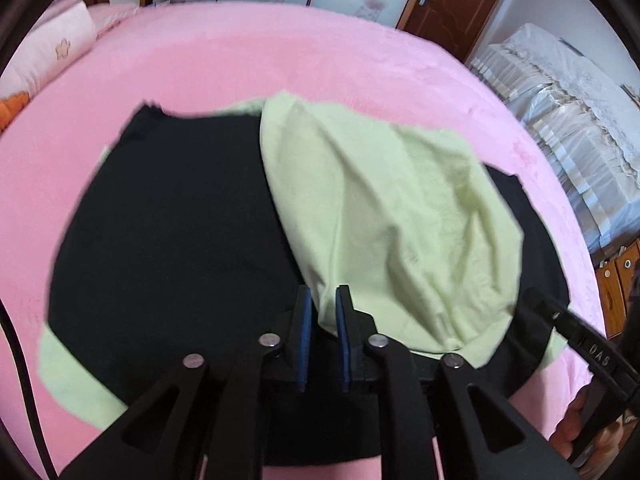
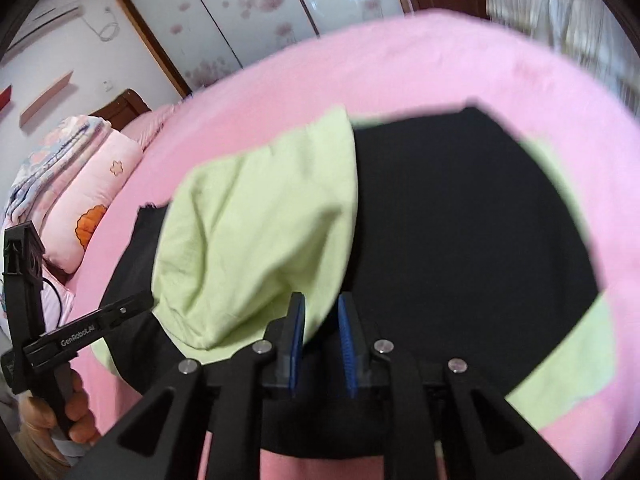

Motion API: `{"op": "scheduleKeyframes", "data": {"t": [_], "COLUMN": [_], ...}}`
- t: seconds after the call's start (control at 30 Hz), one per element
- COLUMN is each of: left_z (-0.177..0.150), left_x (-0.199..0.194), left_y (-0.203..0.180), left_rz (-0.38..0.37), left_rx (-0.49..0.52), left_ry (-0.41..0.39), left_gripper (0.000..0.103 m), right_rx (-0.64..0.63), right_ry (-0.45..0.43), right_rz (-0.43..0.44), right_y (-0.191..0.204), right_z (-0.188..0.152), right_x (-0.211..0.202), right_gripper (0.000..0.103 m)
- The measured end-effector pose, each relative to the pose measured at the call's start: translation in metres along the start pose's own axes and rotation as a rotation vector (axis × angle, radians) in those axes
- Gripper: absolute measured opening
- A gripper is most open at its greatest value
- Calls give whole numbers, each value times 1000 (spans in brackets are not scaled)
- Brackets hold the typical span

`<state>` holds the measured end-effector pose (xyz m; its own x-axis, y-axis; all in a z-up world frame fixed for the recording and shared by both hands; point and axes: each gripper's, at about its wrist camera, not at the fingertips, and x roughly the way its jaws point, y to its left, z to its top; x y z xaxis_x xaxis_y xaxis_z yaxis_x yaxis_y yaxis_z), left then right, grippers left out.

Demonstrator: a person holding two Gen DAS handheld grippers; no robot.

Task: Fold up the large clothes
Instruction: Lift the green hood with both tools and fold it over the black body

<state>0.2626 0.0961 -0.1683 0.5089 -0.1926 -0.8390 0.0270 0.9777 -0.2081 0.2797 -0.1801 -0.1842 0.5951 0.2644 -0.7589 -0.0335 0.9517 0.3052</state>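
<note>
A large black garment [image 1: 172, 220] with light green parts lies spread on the pink bed [image 1: 240, 52]. A light green flap [image 1: 400, 208] lies folded over its black body and puffs up loosely. My left gripper [image 1: 323, 300] is shut on the flap's near edge, with green cloth filling the narrow gap between its blue pads. In the left wrist view, my right gripper [image 1: 536, 298] touches the flap's other near corner. In the right wrist view the flap [image 2: 256, 232] runs down to my right gripper [image 2: 322, 308], which pinches its edge over the black cloth [image 2: 460, 220]. The left gripper [image 2: 148, 300] shows at the left.
Pink pillows and a folded quilt [image 2: 100, 184] lie at the head of the bed. A person's hand [image 2: 76, 412] holds the left gripper's handle. White covered furniture [image 1: 560, 112] stands past the bed's right edge, with a brown door [image 1: 452, 4] behind.
</note>
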Motion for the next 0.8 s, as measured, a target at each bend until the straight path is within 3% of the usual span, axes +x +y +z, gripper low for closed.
{"op": "scheduleKeyframes", "data": {"t": [0.07,0.17,0.23,0.4,0.47,0.53,0.6,0.67,0.8], "left_z": [9,27,43,68,68,62,54,47,41], "left_x": [-13,-27,-26,13,32,59,70,74,76], "left_y": [-8,-24,-37,-59,-56,-47,-33,-29,-34], "left_rz": [-3,-24,-34,-38,-15,43,46,31,49], "left_rx": [21,51,57,33,20,-7,-40,-35,6], "left_ry": [-27,-73,-106,-96,-56,10,28,23,0], "left_gripper": [26,43,45,45,29,22,22,22,22], "right_rx": [-46,-106,-134,-165,-160,-156,-155,-149,-138], "right_ry": [-70,-107,-120,-82,-48,-6,25,57,25], "right_rz": [-11,-27,-22,-28,-49,-106,-163,-171,-147], "right_y": [12,30,41,53,50,38,21,4,-7], "right_z": [9,26,38,59,61,55,43,29,19], "right_x": [-17,-18,-11,30,48,63,72,79,75], "right_gripper": [17,17,17,17,17,17,9,4,1]}}
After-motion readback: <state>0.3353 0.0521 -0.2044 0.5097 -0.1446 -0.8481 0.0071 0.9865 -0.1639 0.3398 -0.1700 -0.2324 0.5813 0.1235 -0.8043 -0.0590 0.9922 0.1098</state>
